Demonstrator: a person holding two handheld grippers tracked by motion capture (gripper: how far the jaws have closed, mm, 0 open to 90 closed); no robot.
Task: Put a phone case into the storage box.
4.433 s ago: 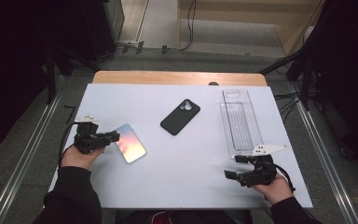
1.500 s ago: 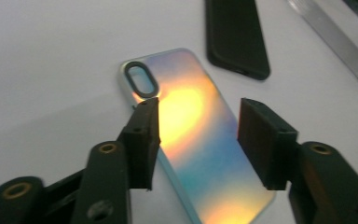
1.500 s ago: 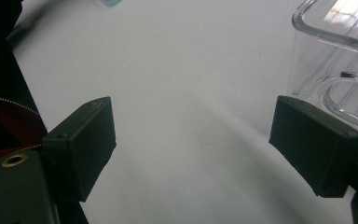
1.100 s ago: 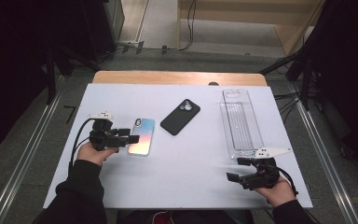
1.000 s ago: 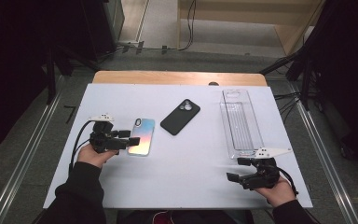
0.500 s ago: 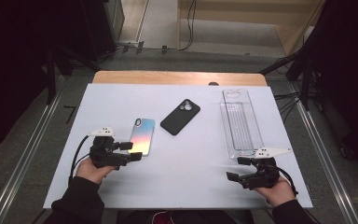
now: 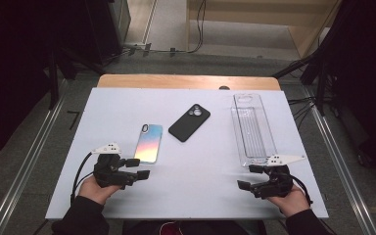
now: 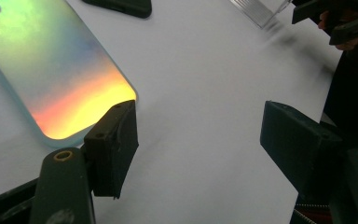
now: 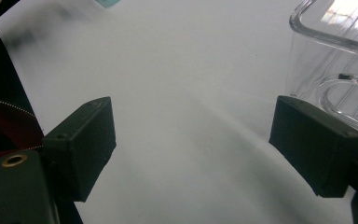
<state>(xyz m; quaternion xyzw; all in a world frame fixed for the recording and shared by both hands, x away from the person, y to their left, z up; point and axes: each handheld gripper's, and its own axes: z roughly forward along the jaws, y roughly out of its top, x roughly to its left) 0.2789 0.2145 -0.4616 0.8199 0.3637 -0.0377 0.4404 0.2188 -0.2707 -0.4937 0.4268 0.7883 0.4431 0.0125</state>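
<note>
White table (image 7: 127, 103) carries, from largest to smallest, a clear plastic tray (image 7: 252, 128) at the right, a black phone case (image 7: 189, 122) near the centre, and an iridescent phone case (image 7: 149, 143) left of it, lying flat with its camera cut-out at the far end. The left gripper (image 7: 139, 168) sits just off the near end of the iridescent phone case, jaws spread with nothing between them; in the left gripper view one jaw hangs next to the case's near corner (image 8: 70, 79), contact not resolvable. The right gripper (image 7: 247, 177) rests near the front edge of the table close to the tray's near end, jaws likewise apart and empty; the tray wall (image 9: 335, 56) stands beside one jaw in the right gripper view. Risks, largest first: the case is thin and lies flush on the table, so a pinch from above would likely skate over its rounded edge and shove it toward the black phone case rather than lift it. A jaw dragged under the rim could flip or spin it. A one-corner grip would let it pivot and droop. Lesser: the right gripper, if swung out, could nudge the light tray. Least: the trailing cable (image 7: 81, 169) snagging the wrist.
</note>
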